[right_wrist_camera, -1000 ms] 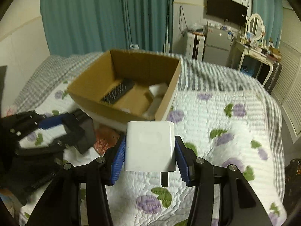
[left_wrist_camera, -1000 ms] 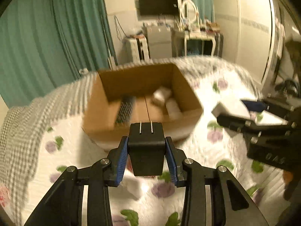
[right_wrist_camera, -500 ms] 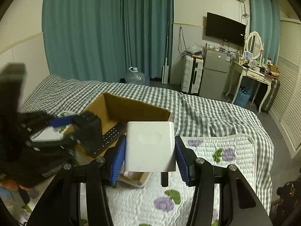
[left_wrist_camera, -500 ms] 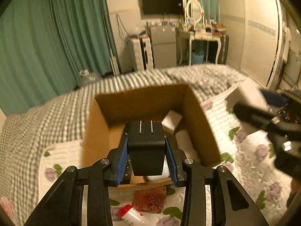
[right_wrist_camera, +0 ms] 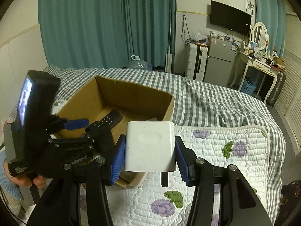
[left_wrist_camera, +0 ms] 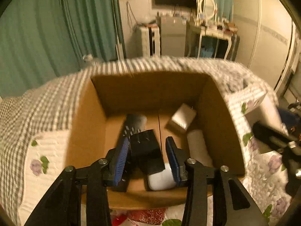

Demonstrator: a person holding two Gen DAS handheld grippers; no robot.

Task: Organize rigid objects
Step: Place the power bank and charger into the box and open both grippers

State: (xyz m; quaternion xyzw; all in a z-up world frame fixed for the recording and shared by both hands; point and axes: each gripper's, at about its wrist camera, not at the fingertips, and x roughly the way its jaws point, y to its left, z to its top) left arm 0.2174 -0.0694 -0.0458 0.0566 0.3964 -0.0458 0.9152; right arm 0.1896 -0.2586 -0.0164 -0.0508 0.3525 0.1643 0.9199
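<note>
An open cardboard box (left_wrist_camera: 90, 124) sits on the bed; it also shows in the right wrist view (right_wrist_camera: 82, 101). My left gripper (left_wrist_camera: 148, 148) hangs over the box with its jaws apart. The black plug adapter (left_wrist_camera: 146, 150) lies tilted between the fingers, touching the left pad and clear of the right one. Inside the box lie a black remote (left_wrist_camera: 131, 126), a white adapter (left_wrist_camera: 183, 117) and a white roll (left_wrist_camera: 197, 146). My right gripper (right_wrist_camera: 149, 150) is shut on a white plug adapter (right_wrist_camera: 149, 146), to the right of the box, above the quilt.
A floral quilt (right_wrist_camera: 235, 150) covers the grey checked bedspread (right_wrist_camera: 207, 101). Red packaging (left_wrist_camera: 146, 214) lies at the box's near wall. A white object (left_wrist_camera: 161, 180) lies at the box's near end. Curtains, a fridge and a dressing table stand behind.
My left gripper moved down over the box and opened; the black adapter has tipped sideways, free of the right pad. My right gripper still holds the white adapter and has moved little.
</note>
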